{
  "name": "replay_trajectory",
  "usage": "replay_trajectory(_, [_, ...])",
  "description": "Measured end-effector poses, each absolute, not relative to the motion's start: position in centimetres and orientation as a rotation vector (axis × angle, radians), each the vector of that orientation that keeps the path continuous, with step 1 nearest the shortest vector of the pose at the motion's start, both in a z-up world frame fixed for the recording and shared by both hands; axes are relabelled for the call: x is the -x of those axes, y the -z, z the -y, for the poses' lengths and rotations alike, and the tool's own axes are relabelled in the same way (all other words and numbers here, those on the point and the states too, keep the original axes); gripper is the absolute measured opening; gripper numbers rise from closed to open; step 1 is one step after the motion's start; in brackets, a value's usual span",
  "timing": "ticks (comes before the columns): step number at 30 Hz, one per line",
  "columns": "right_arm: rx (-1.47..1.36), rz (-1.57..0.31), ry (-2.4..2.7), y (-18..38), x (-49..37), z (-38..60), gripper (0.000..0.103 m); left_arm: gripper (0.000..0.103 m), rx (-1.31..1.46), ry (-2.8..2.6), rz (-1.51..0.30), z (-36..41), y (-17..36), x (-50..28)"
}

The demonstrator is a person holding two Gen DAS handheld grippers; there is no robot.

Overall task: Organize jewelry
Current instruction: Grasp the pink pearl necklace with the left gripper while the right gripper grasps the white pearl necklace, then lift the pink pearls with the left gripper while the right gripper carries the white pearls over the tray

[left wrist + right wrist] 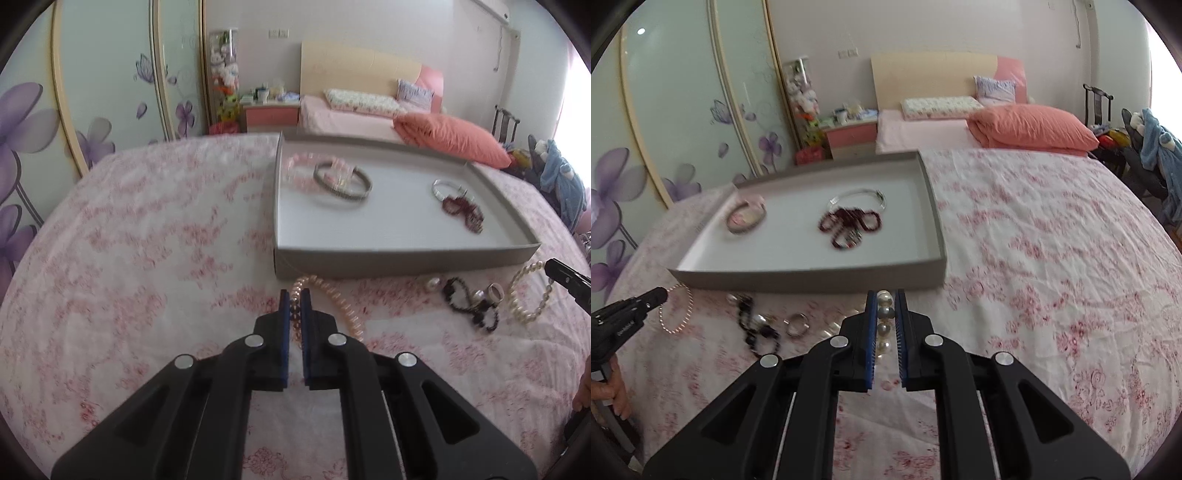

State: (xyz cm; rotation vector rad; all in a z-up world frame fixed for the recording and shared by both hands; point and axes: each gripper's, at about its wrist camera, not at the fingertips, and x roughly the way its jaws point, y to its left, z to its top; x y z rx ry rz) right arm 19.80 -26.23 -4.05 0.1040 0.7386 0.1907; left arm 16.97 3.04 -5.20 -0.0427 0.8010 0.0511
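We had our left gripper [294, 295] pinching the pink pearl strand [341, 308] on the pink floral bedsheet [147, 258], while our right gripper [885, 295] clamped the white pearl bracelet [884, 317], both just below the shallow grey cardboard tray [402, 256] at twelve o'clock holding a dark red beaded bracelet [463, 210].

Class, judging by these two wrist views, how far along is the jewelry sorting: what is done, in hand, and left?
Done: the grey tray holds several bracelets, including a dark red beaded piece. In hand: the left gripper is shut on a pink pearl strand; the right gripper is shut on a white pearl strand. Left: black beads and rings on the bedspread.
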Motion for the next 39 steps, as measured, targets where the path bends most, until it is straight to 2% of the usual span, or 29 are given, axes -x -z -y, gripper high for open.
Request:
replay_trajectory(16, [-0.119,-0.590,-0.263,-0.3,-18.3,24.4,0.011,0.007,0.075,-0.009,-0.598,-2.2,-0.5,-15.1])
replay_trajectory(39, [-0.042,-0.392,-0.277,-4.8,-17.0,21.8,0.011,0.007,0.007,0.016,-0.479,1.1,-3.9,-14.7])
